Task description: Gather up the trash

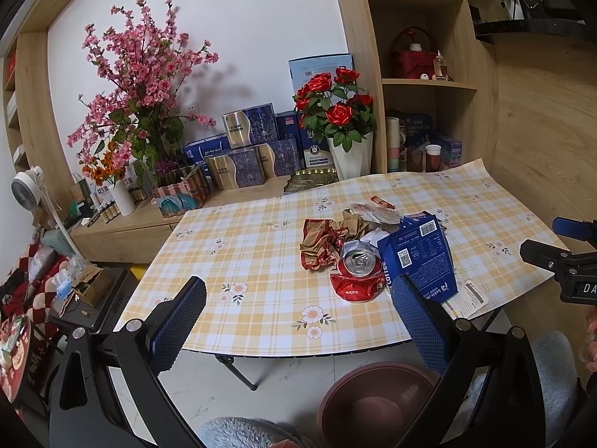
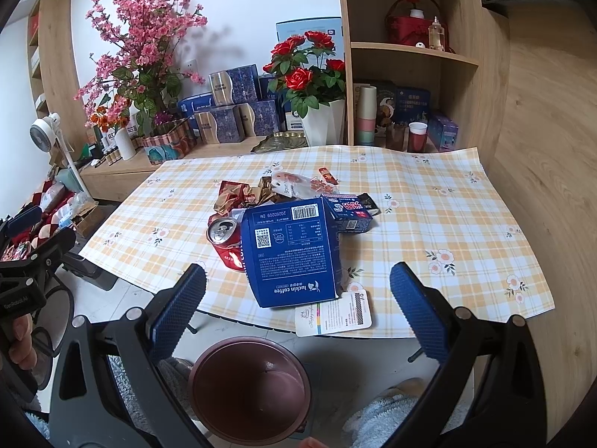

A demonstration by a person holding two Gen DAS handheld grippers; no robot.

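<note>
Both of your tongs are spread wide with nothing in them. The left tongs (image 1: 298,298) hover above the near edge of the desk (image 1: 242,246), with the crushed red soda can (image 1: 357,274) sitting just between the blue pads and a bit ahead. The right tongs (image 2: 298,291) hang over the near edge too, framing the big blue luckin coffee box (image 2: 293,250), which lies flat with its printed side up.

The trash is all heaped in one pile around the middle of the desk. The can is touching the left side of the blue box, top facing up. Behind the can there's a crumpled gold and red wrapper (image 1: 322,242), and behind that a clear plastic packet with red print (image 2: 294,184). A smaller blue carton (image 2: 347,211) sits at the far right corner of the big box, and a small red stick packet (image 2: 327,174) lies a little apart at the back. A white card with a barcode (image 2: 334,313) pokes out from under the near edge of the box, right at the desk's edge.

Down on the floor, just in front of the desk, there's a dark reddish-brown bin (image 2: 250,392) with its mouth open toward you.

Behind the desk are a pot of red roses (image 1: 337,112) and pink blossom branches (image 1: 145,67).
</note>
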